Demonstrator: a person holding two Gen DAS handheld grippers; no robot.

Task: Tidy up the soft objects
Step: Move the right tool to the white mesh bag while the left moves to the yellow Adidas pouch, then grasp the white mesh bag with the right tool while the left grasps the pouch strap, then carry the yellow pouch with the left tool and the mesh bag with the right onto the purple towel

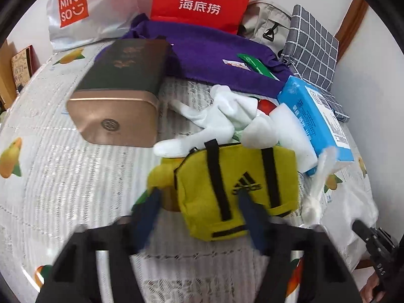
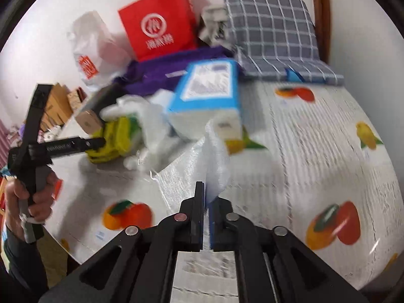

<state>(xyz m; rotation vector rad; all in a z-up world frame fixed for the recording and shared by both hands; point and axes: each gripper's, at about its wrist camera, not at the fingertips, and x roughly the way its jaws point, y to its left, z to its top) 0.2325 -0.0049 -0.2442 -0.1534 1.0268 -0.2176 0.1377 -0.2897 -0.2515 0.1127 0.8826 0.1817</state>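
Presently the step in hand appears to be a 2-handed pick-up from a cluttered bed [image 1: 63,176]. The left gripper [image 1: 199,199] has its blue fingers [image 1: 248,209] down on a small yellow bag [image 1: 234,192], which lies near the centre of the fruit-print cover, just in front of a heap of white soft items [image 1: 222,116]. 1 finger lies over the bag's front panel and the other at its left edge, so the jaws straddle that end; motion blur prevents saying whether the pads press yet, and I cannot tell if a grip is made. The right gripper [image 2: 207,199] is clamped tight on a thin white plastic bag [image 2: 214,156], whose film rises from between the pads. By judgement, the next move calls for the left jaws to finish pinching the yellow fabric squarely, then lift it clear of the white heap without dragging that along. The left wrist view alone shows the bag's black straps and logo, a bronze tin [image 1: 118,96] to the far left, and the purple cloth [image 1: 209,60] behind. The right wrist view alone shows the closed right jaws, the person's hand [image 2: 30,197] on the left tool's handle, and the blue box [image 2: 207,93] from its far side.
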